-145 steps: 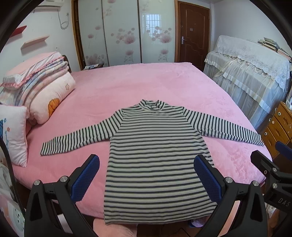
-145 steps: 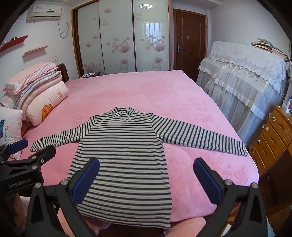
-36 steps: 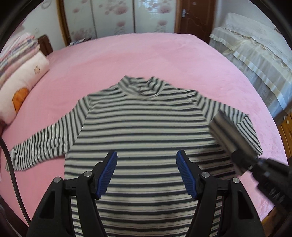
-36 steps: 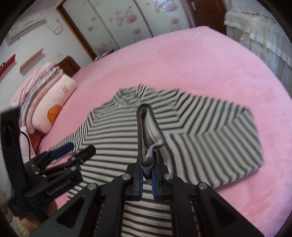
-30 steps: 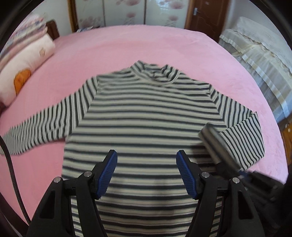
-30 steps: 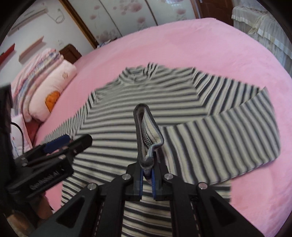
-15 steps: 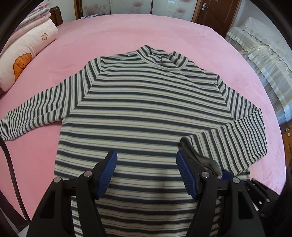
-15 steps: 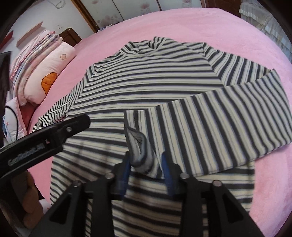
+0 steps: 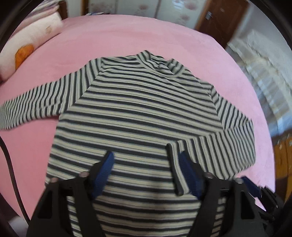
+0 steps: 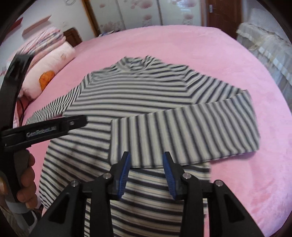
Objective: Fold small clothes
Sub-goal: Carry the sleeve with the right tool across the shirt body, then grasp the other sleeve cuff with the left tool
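Observation:
A black-and-white striped long-sleeved top lies flat on the pink bed, collar away from me. Its right sleeve is folded across the chest, cuff near the middle; it also shows in the left wrist view. The left sleeve lies stretched out to the left. My right gripper is open and empty, just above the lower edge of the folded sleeve. My left gripper is open and empty over the lower body of the top, and shows in the right wrist view.
Pillows and folded quilts lie at the bed's left. A cloth-covered piece of furniture and wooden drawers stand to the right. A wardrobe and a wooden door are at the back.
My right gripper has let go of the right sleeve's cuff, which now lies flat on the chest, and has drawn back a little. My left gripper has stayed open over the top.

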Action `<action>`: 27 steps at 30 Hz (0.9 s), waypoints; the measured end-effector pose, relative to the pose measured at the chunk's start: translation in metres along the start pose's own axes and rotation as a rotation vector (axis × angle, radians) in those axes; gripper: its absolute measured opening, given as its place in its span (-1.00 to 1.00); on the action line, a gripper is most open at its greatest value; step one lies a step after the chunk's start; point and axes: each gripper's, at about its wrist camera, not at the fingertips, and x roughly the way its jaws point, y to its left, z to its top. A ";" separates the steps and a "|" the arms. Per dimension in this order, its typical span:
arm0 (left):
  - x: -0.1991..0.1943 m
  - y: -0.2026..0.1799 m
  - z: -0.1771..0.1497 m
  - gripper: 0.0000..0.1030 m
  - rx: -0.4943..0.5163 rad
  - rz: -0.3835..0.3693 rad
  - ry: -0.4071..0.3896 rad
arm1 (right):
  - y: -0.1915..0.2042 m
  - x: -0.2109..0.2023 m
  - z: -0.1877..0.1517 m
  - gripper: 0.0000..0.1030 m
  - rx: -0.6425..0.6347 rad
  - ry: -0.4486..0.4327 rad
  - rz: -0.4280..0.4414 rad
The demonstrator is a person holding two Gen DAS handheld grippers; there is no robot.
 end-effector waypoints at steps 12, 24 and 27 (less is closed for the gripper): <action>0.018 -0.031 -0.014 0.50 0.066 -0.066 0.068 | -0.102 -0.039 0.010 -0.28 0.135 -0.080 -0.125; 0.061 -0.037 -0.045 0.28 0.023 -0.161 0.168 | -0.154 -0.032 -0.016 -0.28 0.223 -0.088 -0.134; 0.065 -0.032 -0.050 0.28 -0.016 -0.218 0.162 | -0.157 -0.027 -0.021 -0.28 0.240 -0.081 -0.119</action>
